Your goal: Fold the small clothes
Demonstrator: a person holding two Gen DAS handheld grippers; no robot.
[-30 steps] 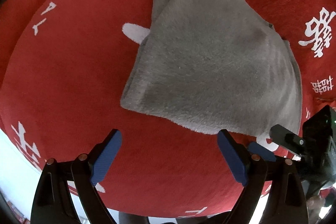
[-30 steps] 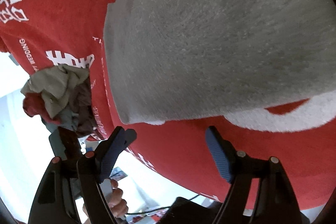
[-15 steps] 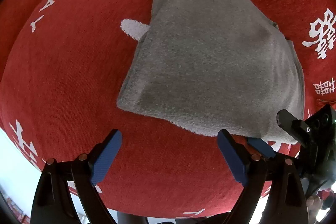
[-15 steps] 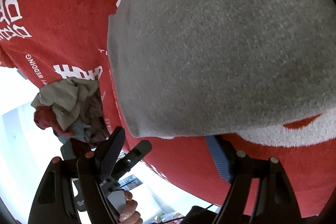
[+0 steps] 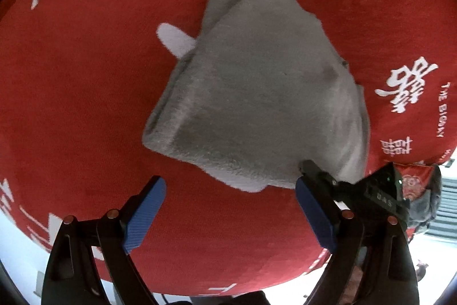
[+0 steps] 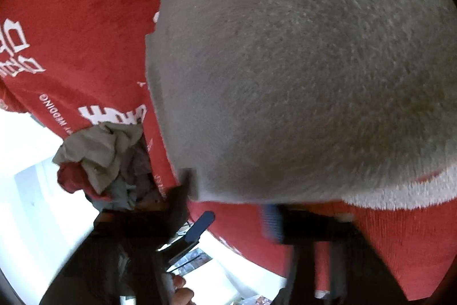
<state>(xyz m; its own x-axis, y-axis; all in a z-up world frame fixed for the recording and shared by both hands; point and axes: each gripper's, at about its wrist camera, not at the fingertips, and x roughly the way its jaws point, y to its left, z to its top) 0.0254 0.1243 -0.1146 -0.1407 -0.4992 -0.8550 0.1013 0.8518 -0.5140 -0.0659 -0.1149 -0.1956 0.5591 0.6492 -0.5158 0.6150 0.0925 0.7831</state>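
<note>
A grey fleece garment [image 5: 257, 93] is seen folded into layers on a red cloth [image 5: 85, 82] that carries white letters and Chinese characters. A small white part [image 5: 174, 40] of the garment sticks out at its far left side. In the left wrist view, the left gripper [image 5: 228, 213] is held above the red cloth, just in front of the near edge of the garment, with its 2 blue pads [image 5: 145, 215] wide apart and nothing between them. To the right of it, the right gripper [image 5: 314, 170] is seen as a black finger that reaches the near right corner of the garment. In the right wrist view the garment [image 6: 300, 70] fills most of the frame and the picture is blurred near the fingers. One blue pad [image 6: 271, 222] is seen right under the garment edge, and the other finger is a dark smear at the left corner of the garment, so it cannot be told if the right tongs are apart or clamped on the cloth. A pile of crumpled clothes [image 6: 102, 159] is seen at the left, beside the edge of the red cloth. The other gripper [image 6: 197, 230] and some human fingers [image 6: 180, 290] are visible below it.
</note>
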